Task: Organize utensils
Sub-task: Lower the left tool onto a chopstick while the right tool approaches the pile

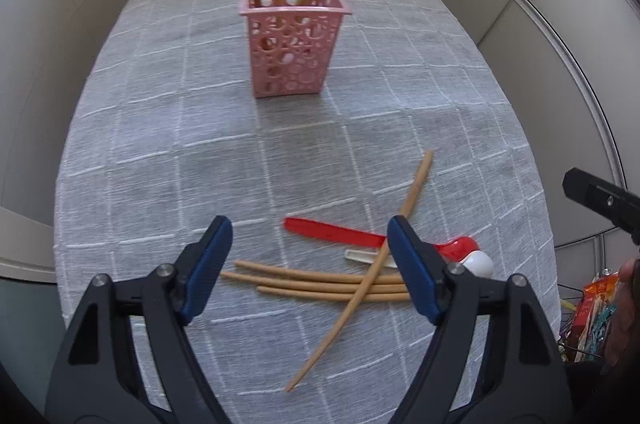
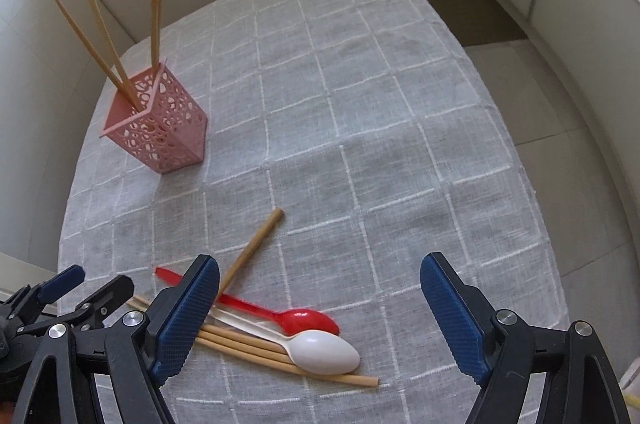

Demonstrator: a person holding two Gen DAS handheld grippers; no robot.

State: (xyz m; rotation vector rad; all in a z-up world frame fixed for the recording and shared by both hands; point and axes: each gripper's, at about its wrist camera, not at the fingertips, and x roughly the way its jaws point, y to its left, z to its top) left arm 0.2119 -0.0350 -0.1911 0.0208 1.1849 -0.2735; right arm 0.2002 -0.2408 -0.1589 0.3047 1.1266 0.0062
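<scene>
Four chopsticks [image 1: 320,284] loose, four in holder [image 1: 294,39].

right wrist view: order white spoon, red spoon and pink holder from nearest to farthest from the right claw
1. white spoon: nearest the right claw, bowl lying between its open jaws, on the chopsticks.
2. red spoon: just beyond the white one, handle running left.
3. pink holder: farthest, upright at far left on the tablecloth.

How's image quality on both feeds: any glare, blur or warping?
Left wrist: even, soft light, strong fisheye bending the tablecloth edges, pink holder slightly soft. Right wrist: blown-out window glare top left, white spoon sharp, same barrel warp.
</scene>
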